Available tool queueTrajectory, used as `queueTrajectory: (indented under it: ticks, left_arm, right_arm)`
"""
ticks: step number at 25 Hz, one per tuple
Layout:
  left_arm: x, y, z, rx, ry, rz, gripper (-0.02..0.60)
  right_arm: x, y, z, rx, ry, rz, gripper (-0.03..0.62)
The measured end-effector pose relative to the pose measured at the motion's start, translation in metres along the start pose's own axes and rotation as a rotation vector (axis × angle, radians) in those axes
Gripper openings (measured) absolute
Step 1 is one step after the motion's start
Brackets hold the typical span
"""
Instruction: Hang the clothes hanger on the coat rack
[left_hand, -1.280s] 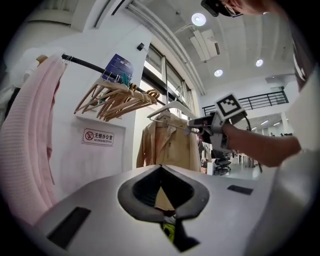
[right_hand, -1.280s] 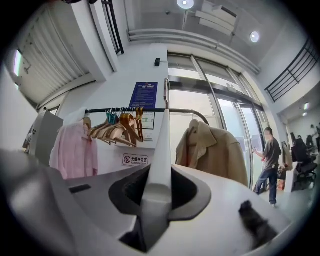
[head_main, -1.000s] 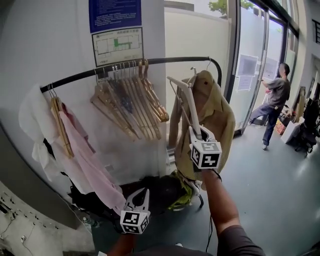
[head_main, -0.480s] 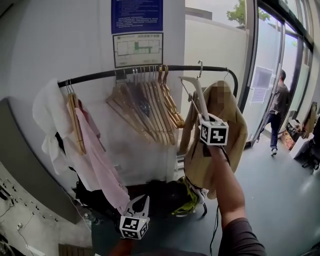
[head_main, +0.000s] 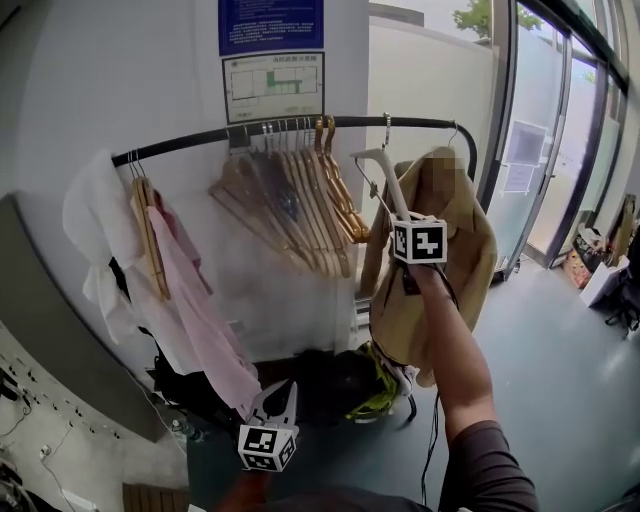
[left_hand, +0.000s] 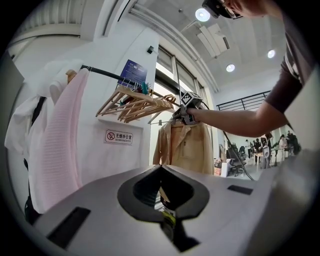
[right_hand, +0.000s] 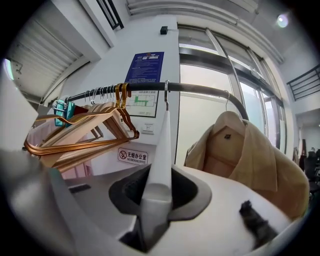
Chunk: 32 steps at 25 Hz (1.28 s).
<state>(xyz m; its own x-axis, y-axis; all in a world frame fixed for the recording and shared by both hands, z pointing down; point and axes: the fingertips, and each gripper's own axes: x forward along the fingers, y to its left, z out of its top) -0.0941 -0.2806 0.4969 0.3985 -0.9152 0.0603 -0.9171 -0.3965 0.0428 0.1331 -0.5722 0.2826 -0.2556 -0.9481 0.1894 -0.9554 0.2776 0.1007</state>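
A white clothes hanger (head_main: 385, 180) (right_hand: 162, 145) is raised to the black rail of the coat rack (head_main: 300, 127) (right_hand: 210, 91). My right gripper (head_main: 402, 215) (right_hand: 162, 172) is shut on the hanger's arm. Its metal hook (head_main: 386, 125) (right_hand: 166, 92) touches the rail, between a bunch of wooden hangers (head_main: 300, 210) and a tan jacket (head_main: 440, 270). I cannot tell whether the hook sits over the rail. My left gripper (head_main: 278, 400) (left_hand: 160, 169) hangs low in front of the rack, shut and holding nothing.
A pink garment (head_main: 195, 300) and a white one (head_main: 95, 240) hang at the rail's left end. Dark bags and clothes (head_main: 320, 385) lie on the floor under the rack. Glass doors (head_main: 560, 150) stand at the right, and a poster (head_main: 272, 85) is on the wall.
My right gripper has risen with the white hanger, bringing its hook up to the rail. The left gripper has stayed low. A person by the door has gone from view.
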Motion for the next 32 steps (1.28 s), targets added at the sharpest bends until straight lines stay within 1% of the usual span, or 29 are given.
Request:
queueTrajectory:
  ticks: [9,12,13,16,18,22,27,30,32]
  left_arm:
    - [-0.002,0.000,-0.004,-0.003,0.011,-0.006,0.009]
    - [-0.002,0.000,-0.004,-0.002,0.013,-0.012,0.009]
    - [-0.002,-0.001,-0.004,-0.001,0.012,-0.016,0.009]
    - [-0.001,-0.003,-0.003,0.000,0.012,-0.028,0.009]
    - [-0.002,-0.005,-0.004,-0.001,0.015,-0.033,0.009]
    - [0.002,-0.007,-0.004,0.000,0.015,-0.048,0.009]
    - [0.006,-0.015,-0.005,-0.002,0.017,-0.074,0.009]
    - [0.009,-0.018,-0.004,-0.003,0.015,-0.087,0.009]
    - [0.011,-0.020,-0.004,-0.009,0.014,-0.097,0.009]
  right_arm:
    - [-0.004,0.005,-0.004,0.010,0.003,0.017,0.083]
    - [-0.007,0.008,-0.006,0.004,-0.014,0.012,0.083]
    - [-0.008,0.009,-0.004,-0.003,-0.034,0.008,0.087]
    - [-0.020,0.009,0.005,-0.028,-0.131,-0.017,0.153]
    - [-0.033,0.010,0.005,-0.021,-0.189,-0.016,0.184]
    - [-0.068,0.014,0.003,0.001,-0.288,-0.023,0.187]
    - [-0.125,0.026,-0.022,0.048,-0.354,-0.047,0.187]
    - [-0.159,0.037,-0.050,0.086,-0.371,-0.043,0.187]
    - [-0.178,0.051,-0.079,0.102,-0.356,-0.017,0.187]
